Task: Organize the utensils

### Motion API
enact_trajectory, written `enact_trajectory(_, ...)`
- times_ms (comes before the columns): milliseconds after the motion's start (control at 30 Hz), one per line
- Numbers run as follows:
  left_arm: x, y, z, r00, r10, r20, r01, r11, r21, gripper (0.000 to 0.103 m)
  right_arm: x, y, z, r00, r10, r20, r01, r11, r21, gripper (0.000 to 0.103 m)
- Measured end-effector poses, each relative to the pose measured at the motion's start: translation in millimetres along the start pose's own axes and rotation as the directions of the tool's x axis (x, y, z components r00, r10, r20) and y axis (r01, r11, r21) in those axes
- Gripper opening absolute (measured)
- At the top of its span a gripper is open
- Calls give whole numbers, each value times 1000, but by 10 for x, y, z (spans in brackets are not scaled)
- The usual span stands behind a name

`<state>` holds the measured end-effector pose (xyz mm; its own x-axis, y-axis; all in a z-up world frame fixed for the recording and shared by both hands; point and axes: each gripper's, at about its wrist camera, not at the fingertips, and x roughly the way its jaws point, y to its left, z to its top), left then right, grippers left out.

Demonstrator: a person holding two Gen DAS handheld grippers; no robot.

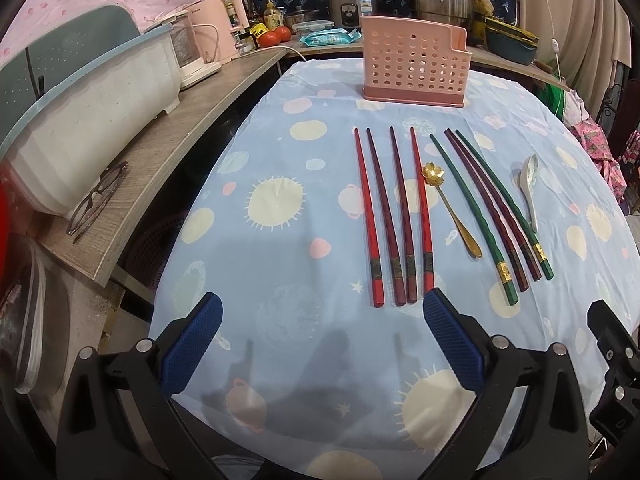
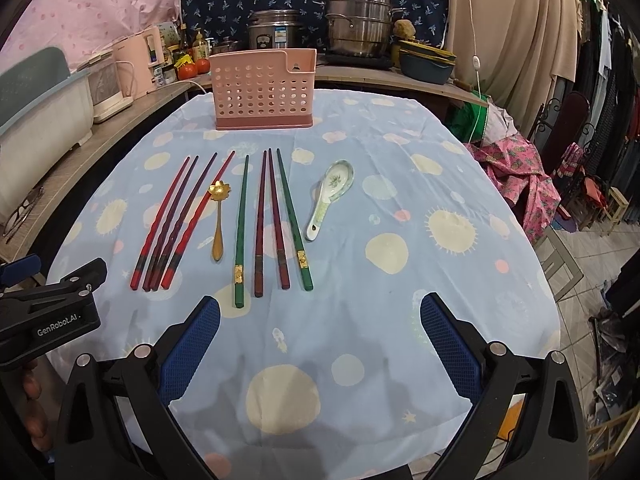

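A pink perforated utensil holder (image 1: 414, 62) (image 2: 264, 88) stands upright at the far side of the table. In front of it lie several red and dark red chopsticks (image 1: 394, 216) (image 2: 178, 220), a gold flower-shaped spoon (image 1: 452, 210) (image 2: 219, 216), several green and dark red chopsticks (image 1: 494, 216) (image 2: 272, 220) and a white ceramic spoon (image 1: 530, 190) (image 2: 330, 196). My left gripper (image 1: 322, 306) is open and empty, just short of the near ends of the red chopsticks. My right gripper (image 2: 320, 306) is open and empty, near the ends of the green chopsticks.
The table wears a blue patterned cloth (image 1: 280, 200) (image 2: 420, 240). A wooden shelf (image 1: 180, 120) on the left carries a white tub (image 1: 88, 120), glasses (image 1: 98, 200) and appliances. Pots (image 2: 356, 24) stand behind the holder. Clothes and a chair (image 2: 560, 148) are at the right.
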<state>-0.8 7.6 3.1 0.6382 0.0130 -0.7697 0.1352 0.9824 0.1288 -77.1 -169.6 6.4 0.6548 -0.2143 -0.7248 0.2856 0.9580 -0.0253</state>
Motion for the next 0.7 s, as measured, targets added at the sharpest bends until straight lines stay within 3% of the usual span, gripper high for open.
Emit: enact_trajectory(700,20,37,28,1000,-9,-8,9,1000,-4,96,21,21,52,1000,-13,-2,13,1000,1,96)
